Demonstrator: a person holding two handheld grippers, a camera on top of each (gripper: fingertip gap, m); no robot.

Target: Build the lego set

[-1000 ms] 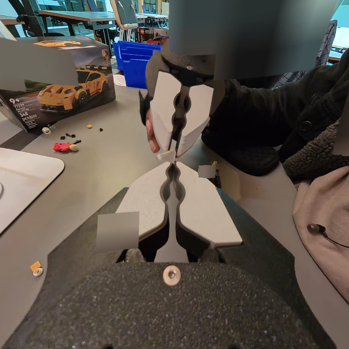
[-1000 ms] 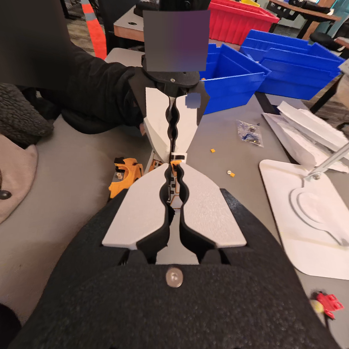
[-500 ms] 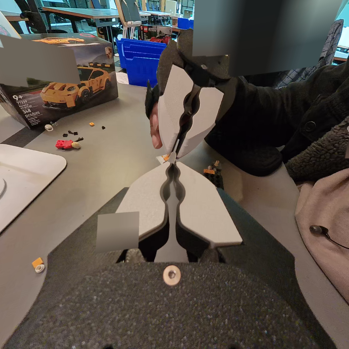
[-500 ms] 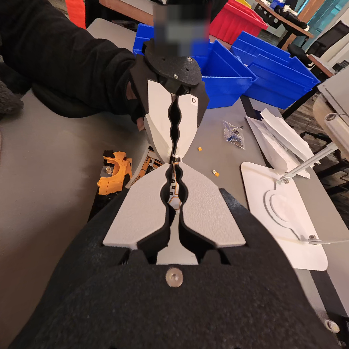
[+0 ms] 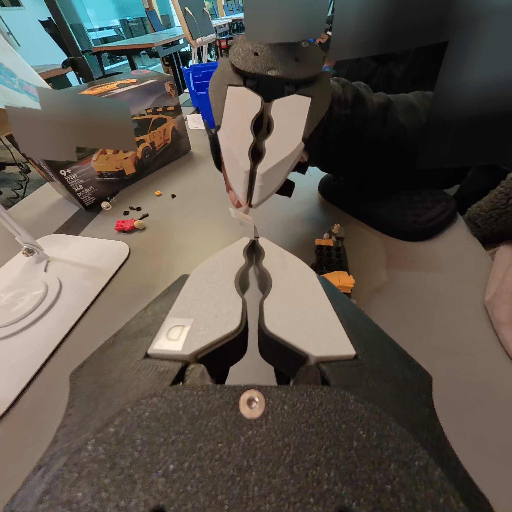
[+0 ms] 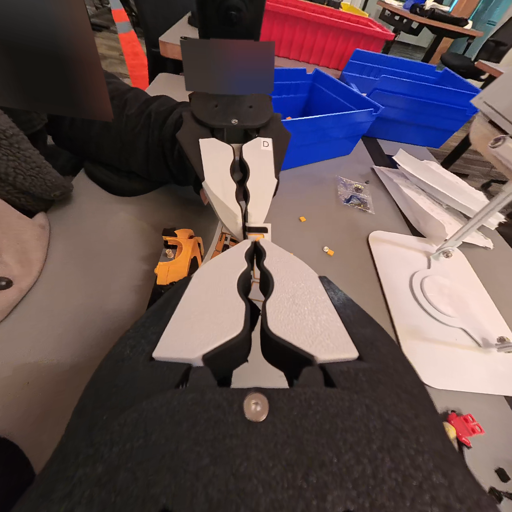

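A white sticker sheet (image 5: 241, 220) is pinched by both closed grippers, the left gripper (image 5: 253, 240) at one edge and the right gripper (image 6: 253, 241) at the other. It is held above the grey table (image 5: 180, 235), beside an orange model car (image 6: 180, 256).

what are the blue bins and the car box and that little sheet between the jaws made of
Blue bins: moulded plastic, it seems, with glossy, smooth walls and crisp rims. Car box: printed cardboard with a slight sheen and folded edges. Small sheet: thin printed paper or sticker film, apparently; it curls in the left wrist view.
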